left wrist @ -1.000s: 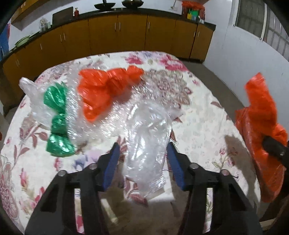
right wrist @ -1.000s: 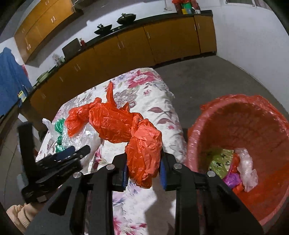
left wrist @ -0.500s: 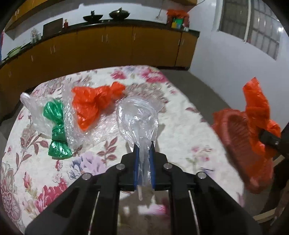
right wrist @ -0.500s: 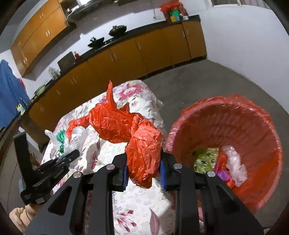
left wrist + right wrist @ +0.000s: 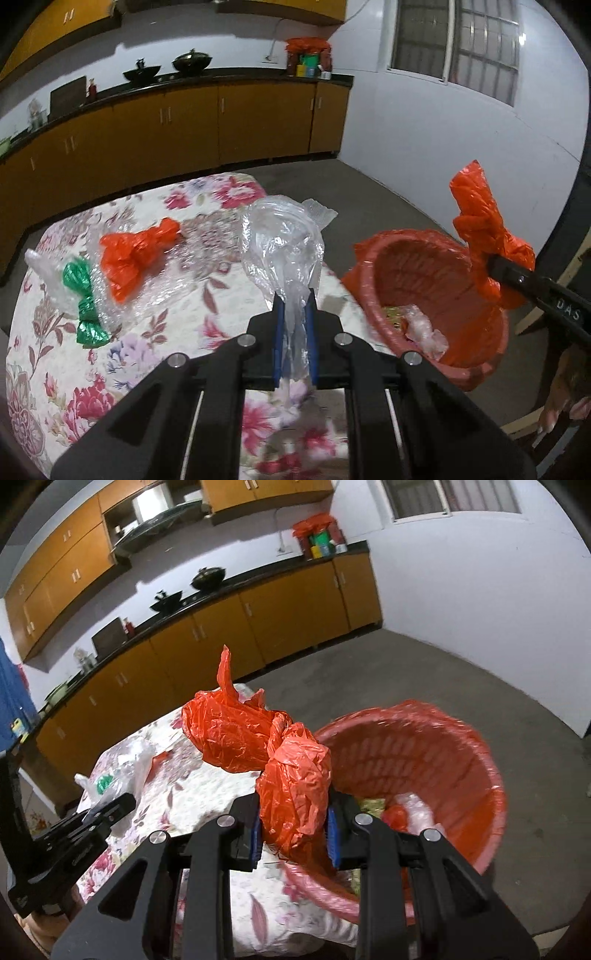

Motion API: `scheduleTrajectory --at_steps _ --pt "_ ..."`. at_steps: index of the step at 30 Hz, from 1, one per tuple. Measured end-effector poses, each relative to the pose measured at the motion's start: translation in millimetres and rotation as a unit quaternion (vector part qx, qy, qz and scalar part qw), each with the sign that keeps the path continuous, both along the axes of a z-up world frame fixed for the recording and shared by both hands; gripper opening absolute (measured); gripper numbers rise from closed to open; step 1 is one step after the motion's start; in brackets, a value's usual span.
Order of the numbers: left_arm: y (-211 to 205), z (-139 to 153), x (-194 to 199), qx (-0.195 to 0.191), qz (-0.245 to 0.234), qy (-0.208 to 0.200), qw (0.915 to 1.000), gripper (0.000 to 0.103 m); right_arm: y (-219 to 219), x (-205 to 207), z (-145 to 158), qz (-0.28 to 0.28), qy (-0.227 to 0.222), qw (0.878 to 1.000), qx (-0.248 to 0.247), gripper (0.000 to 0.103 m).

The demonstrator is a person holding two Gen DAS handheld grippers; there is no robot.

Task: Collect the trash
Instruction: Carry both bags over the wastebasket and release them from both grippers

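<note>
A: What has moved since a second ago?

B: The left gripper (image 5: 294,332), then spread wide around the clear plastic bag (image 5: 282,251), has closed on it and lifted it off the surface (image 5: 55,354). The right gripper (image 5: 294,829) has carried its orange bag (image 5: 291,794) from above the cloth to the rim of the bin.

A: Take it from the biggest thing down.

B: The surface, under a floral cloth, fills the lower left of the left wrist view; its near edge is cut off by the gripper body. Beside it stands the red bin (image 5: 436,280), lined with an orange bag. A few scraps lie in its bottom, partly hidden by the rim in the right wrist view and hard to identify.

A: And the bags?

B: The orange bag is pinched between the right gripper's blue pads, bulging above them and blocking part of the bin's inner wall. The clear plastic bag rises from the left gripper's narrow jaws, its tail blurred below them.

A: What remains on the cloth?

B: A second orange bag (image 5: 135,254) lying on a sheet of bubble wrap (image 5: 177,284) whose edges are hard to trace, a twisted green bag (image 5: 83,295) just beside it, and a white bag (image 5: 38,262) at the far left.
</note>
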State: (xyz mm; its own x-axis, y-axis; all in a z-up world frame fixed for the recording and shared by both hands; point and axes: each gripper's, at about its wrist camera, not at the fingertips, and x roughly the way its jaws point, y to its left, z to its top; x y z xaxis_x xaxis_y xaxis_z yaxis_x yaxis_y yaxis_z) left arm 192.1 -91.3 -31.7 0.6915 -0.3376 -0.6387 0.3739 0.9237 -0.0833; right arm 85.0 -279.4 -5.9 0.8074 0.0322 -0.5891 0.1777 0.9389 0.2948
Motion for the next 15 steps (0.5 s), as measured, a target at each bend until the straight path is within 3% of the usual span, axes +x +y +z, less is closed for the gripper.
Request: scheduleTrajectory --at_steps 15 --pt "-57.8 4.1 -15.1 0.015 -0.053 -0.009 0.9985 0.012 -32.8 -19.9 -1.5 -0.042 0.0 0.999 0.007 0.027"
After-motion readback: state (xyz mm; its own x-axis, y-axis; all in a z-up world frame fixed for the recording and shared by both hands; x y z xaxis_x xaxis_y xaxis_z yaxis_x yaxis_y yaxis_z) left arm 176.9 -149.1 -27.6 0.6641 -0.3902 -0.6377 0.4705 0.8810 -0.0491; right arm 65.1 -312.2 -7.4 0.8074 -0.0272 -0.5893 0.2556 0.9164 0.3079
